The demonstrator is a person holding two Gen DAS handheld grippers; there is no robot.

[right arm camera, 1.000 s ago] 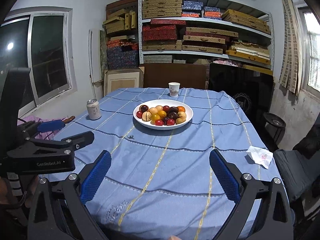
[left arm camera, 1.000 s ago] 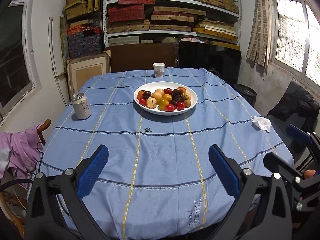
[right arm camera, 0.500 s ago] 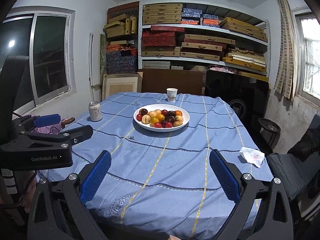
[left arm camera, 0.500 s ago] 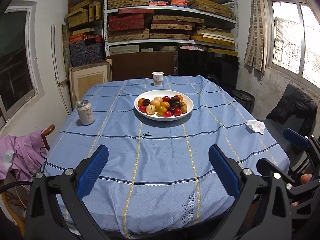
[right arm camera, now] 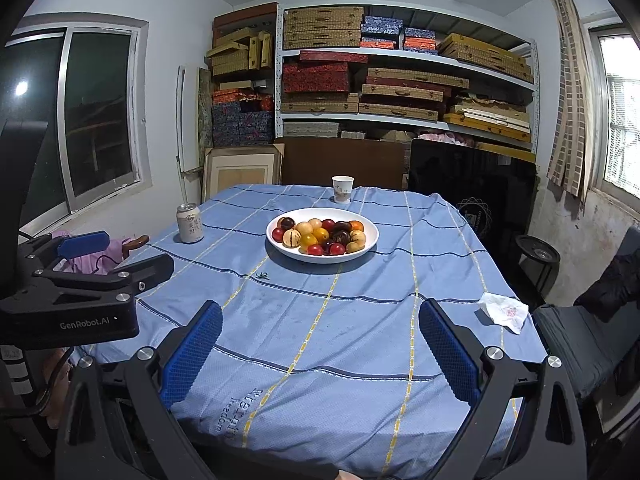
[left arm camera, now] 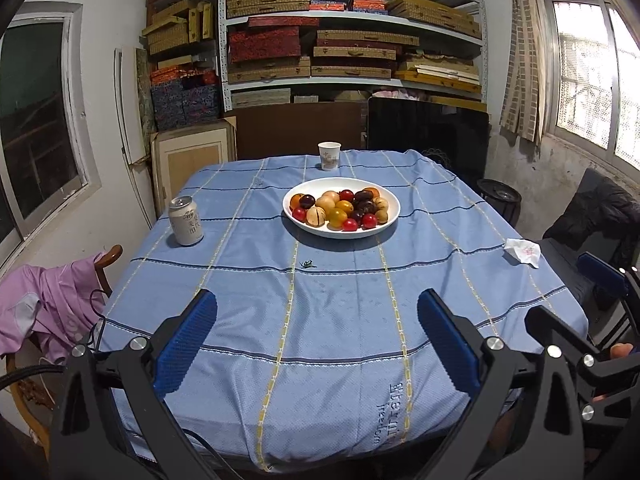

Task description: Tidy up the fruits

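Note:
A white plate (left arm camera: 390, 216) holds several small round fruits (left arm camera: 340, 208), red, yellow, tan and dark purple, in the middle of a table with a blue cloth (left arm camera: 332, 300). It also shows in the right wrist view (right arm camera: 370, 240) with the fruits (right arm camera: 320, 236). My left gripper (left arm camera: 316, 324) is open and empty, held off the table's near edge, far from the plate. My right gripper (right arm camera: 320, 328) is open and empty, also off the near edge. The right gripper shows at the right edge of the left wrist view (left arm camera: 576, 300).
A drink can (left arm camera: 185, 220) stands left of the plate. A paper cup (left arm camera: 329, 155) stands behind it. A crumpled tissue (left arm camera: 522, 251) lies near the table's right edge. A small dark stem (left arm camera: 307, 265) lies before the plate. Chairs flank the table; shelves of boxes behind.
Both grippers have drawn back from the table and risen a little; the plate looks smaller and the cloth's near hanging edge has come into view. Both stay open.

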